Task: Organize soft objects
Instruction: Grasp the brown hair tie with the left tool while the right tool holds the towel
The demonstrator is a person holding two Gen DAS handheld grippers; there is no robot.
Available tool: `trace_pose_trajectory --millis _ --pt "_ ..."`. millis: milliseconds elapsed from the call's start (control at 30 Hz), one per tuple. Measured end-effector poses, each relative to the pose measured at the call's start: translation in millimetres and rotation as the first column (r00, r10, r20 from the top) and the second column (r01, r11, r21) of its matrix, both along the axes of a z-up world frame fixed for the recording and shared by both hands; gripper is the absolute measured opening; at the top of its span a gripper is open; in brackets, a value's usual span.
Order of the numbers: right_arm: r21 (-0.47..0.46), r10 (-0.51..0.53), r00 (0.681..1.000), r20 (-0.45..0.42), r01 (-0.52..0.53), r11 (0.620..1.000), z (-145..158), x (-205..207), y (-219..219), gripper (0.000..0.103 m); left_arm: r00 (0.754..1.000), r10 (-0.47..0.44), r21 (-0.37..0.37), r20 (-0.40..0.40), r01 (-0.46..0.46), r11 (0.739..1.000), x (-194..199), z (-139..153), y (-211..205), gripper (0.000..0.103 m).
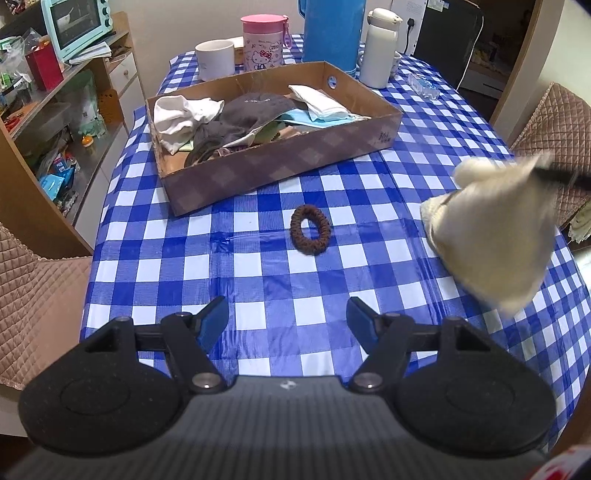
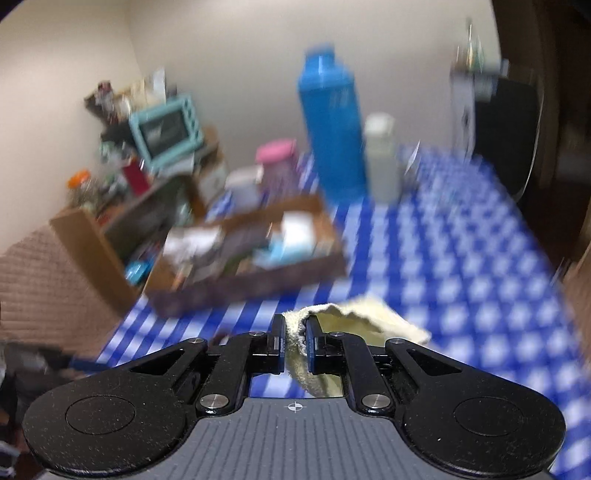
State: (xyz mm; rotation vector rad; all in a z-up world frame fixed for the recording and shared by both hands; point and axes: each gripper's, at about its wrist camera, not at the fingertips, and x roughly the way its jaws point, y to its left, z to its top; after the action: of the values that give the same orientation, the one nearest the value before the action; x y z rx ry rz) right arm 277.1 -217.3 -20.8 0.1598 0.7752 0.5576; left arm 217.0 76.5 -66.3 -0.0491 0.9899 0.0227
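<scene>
A cream knitted cloth point(image 2: 354, 321) is pinched between the pads of my right gripper point(image 2: 294, 332), which is shut on it; the same cloth point(image 1: 495, 229) hangs blurred above the table's right side in the left wrist view. A brown hair scrunchie point(image 1: 309, 229) lies flat on the checked tablecloth, ahead of my left gripper point(image 1: 288, 319), which stands open and holds nothing. Further back sits a cardboard box point(image 1: 280, 162) with several soft items in it: a white cloth point(image 1: 181, 114), a grey cap point(image 1: 251, 112) and face masks point(image 1: 321, 107). The box point(image 2: 251, 284) shows blurred in the right wrist view.
Behind the box stand a white mug point(image 1: 215, 58), a pink cup point(image 1: 263, 41), a blue flask point(image 1: 332, 33) and a white bottle point(image 1: 380, 48). A shelf unit with a teal oven point(image 1: 75, 27) is at left. Quilted chairs point(image 1: 37, 314) flank the table.
</scene>
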Motion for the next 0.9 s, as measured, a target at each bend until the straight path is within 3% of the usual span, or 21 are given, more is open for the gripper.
trace_pose_trajectory --millis 167,367,500,700,900 --pt "0.046 0.071 0.974 -0.214 -0.062 0.997 -43 7 9 0.011 1.000 0.000 0.001 -0.018 0.000 1.000 8 -6 2 0.068" --pt "-0.021 0.044 0.935 -0.352 -0.055 0.998 -79 37 1 0.011 0.999 -0.015 0.001 -0.037 0.015 1.000 21 -12 2 0.067" --pt "-0.109 0.003 0.951 -0.308 -0.039 0.993 -87 62 -3 0.011 0.999 -0.027 0.004 -0.047 0.027 1.000 32 -16 0 0.067" --pt "-0.163 -0.062 0.982 -0.176 0.033 0.986 -93 89 -5 0.011 0.997 -0.040 0.009 -0.065 0.040 0.999 51 -24 -4 0.066" --pt "-0.173 -0.087 0.986 -0.144 0.061 0.983 -112 93 -1 0.012 0.997 -0.060 -0.006 -0.048 0.060 0.998 72 -35 -8 0.064"
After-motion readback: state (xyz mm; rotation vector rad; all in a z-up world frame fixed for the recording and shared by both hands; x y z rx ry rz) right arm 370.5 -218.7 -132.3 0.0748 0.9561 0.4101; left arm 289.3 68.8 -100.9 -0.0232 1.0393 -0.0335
